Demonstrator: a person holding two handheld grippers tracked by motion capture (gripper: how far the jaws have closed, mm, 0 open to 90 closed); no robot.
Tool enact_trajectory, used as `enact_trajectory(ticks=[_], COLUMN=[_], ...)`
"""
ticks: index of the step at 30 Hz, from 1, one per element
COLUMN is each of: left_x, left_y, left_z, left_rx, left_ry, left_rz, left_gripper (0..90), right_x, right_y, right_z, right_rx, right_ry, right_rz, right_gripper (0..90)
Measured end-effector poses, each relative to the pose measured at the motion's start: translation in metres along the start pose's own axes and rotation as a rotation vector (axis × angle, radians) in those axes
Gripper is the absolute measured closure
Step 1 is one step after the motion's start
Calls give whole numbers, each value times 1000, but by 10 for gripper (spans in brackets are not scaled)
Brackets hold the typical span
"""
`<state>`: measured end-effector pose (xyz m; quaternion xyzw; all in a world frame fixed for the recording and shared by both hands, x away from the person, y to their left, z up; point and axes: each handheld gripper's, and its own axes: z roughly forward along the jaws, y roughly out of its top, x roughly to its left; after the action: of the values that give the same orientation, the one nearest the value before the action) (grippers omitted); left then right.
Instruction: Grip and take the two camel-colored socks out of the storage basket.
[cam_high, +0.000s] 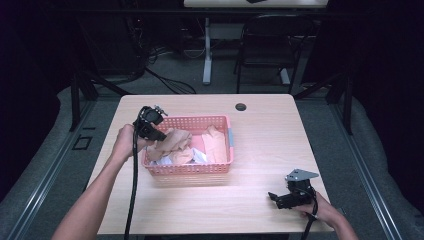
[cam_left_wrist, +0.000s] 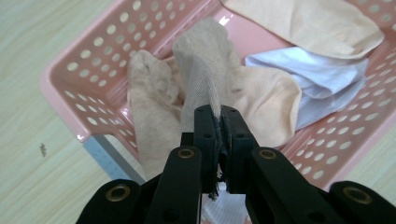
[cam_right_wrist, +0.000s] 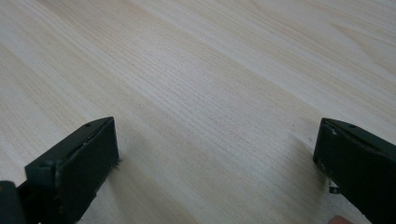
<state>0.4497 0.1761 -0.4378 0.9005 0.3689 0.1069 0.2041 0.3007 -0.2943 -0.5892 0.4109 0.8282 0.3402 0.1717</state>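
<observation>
Thin pinch on a beige sock, right tool idle.

My left gripper (cam_left_wrist: 217, 122) is clamped on a fold of the beige sock (cam_left_wrist: 205, 70), which hangs over the near-left corner of the pink basket (cam_high: 188, 169). It is only a thin fold: it may slip free, or drag the white cloth (cam_left_wrist: 322, 79) along. My right gripper (cam_high: 280, 197) rests on the table (cam_right_wrist: 210, 70), jaws wide apart, holding nothing.

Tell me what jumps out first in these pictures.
The pink basket of rumpled cloths sits mid-table. At its left end the left gripper is shut on a beige cloth, pulled up into a peak. The right gripper rests open on the bare table, near the right corner.
</observation>
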Motion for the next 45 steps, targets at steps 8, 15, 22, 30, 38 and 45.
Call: enact_trajectory(ticks=[8, 15, 22, 30, 38, 45], left_x=[0, -3, 1, 9, 9, 12], left_y=[14, 26, 39, 49, 58, 56], left_z=[-26, -42, -63, -81, -103, -113], left_rx=[-7, 33, 44, 88, 85, 125], left_ry=[19, -3, 2, 23, 43, 68], left_rz=[39, 86, 108, 120, 134, 148], left_gripper=[861, 861, 861, 859, 859, 859], right_x=[0, 0, 0, 0, 0, 0], right_y=[0, 0, 0, 0, 0, 0], right_z=[0, 0, 0, 0, 0, 0], right_rx=[-1, 0, -3, -3, -3, -4], right_ry=[-3, -4, -6, -5, -5, -5], right_rz=[3, 2, 3, 3, 3, 4], right_gripper=[0, 0, 0, 0, 0, 0])
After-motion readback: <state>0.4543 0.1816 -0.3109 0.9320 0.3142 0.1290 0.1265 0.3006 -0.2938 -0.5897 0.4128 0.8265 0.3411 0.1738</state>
